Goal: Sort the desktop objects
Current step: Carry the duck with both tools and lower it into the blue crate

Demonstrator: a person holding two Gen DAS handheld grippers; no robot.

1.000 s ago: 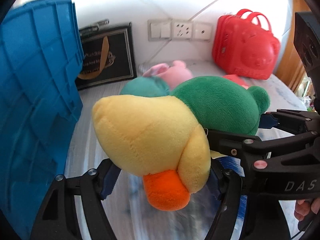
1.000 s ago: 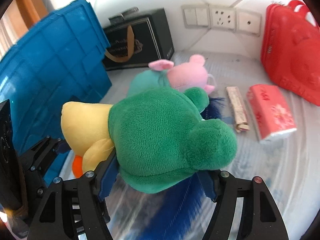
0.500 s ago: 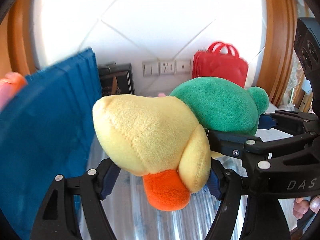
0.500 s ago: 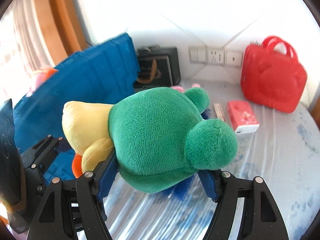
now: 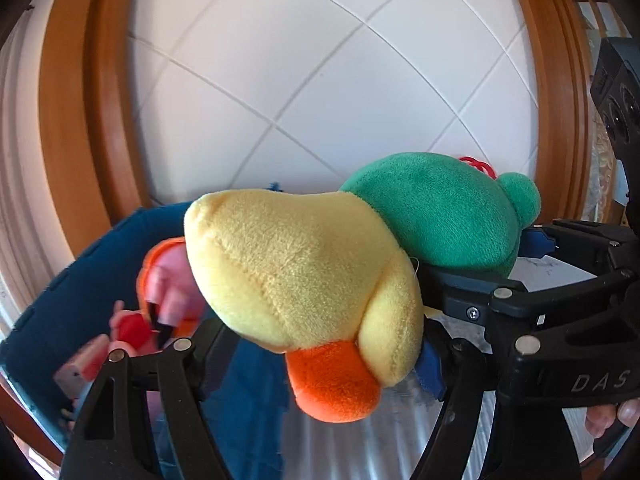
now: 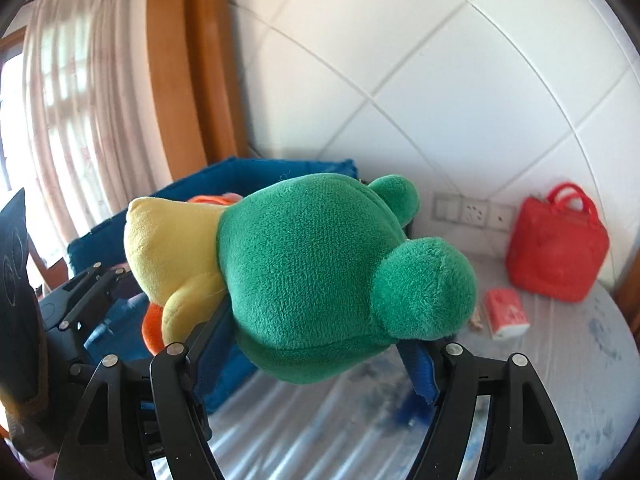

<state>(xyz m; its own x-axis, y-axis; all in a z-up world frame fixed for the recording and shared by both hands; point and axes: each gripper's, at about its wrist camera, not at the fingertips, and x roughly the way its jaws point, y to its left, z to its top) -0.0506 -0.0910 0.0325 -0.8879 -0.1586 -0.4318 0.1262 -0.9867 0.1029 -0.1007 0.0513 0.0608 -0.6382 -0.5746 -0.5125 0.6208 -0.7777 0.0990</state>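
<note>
A yellow plush duck (image 5: pixel 304 272) with an orange beak sits squeezed between the blue pads of my left gripper (image 5: pixel 320 352), which is shut on it. Right beside it, a green plush frog (image 6: pixel 320 276) is clamped the same way in my right gripper (image 6: pixel 316 352). Both toys hang high above the table, pressed side by side, with the frog (image 5: pixel 440 216) to the right of the duck (image 6: pixel 172 248). Below and to the left stands a blue crate (image 5: pixel 80 288), also (image 6: pixel 248 176), holding pink and orange toys (image 5: pixel 168 292).
A red bag (image 6: pixel 556 248) stands at the back right of the cloth-covered table (image 6: pixel 560 360) under wall sockets (image 6: pixel 472 212). A red tissue pack (image 6: pixel 506 314) lies near it. A white tiled wall and wooden frame rise behind. A person's fingers (image 5: pixel 608 412) show at lower right.
Both grippers have risen with their plush toys and swung left toward the blue crate. The crate's inside with its toys now shows; the black box and the pink and teal toys have left view.
</note>
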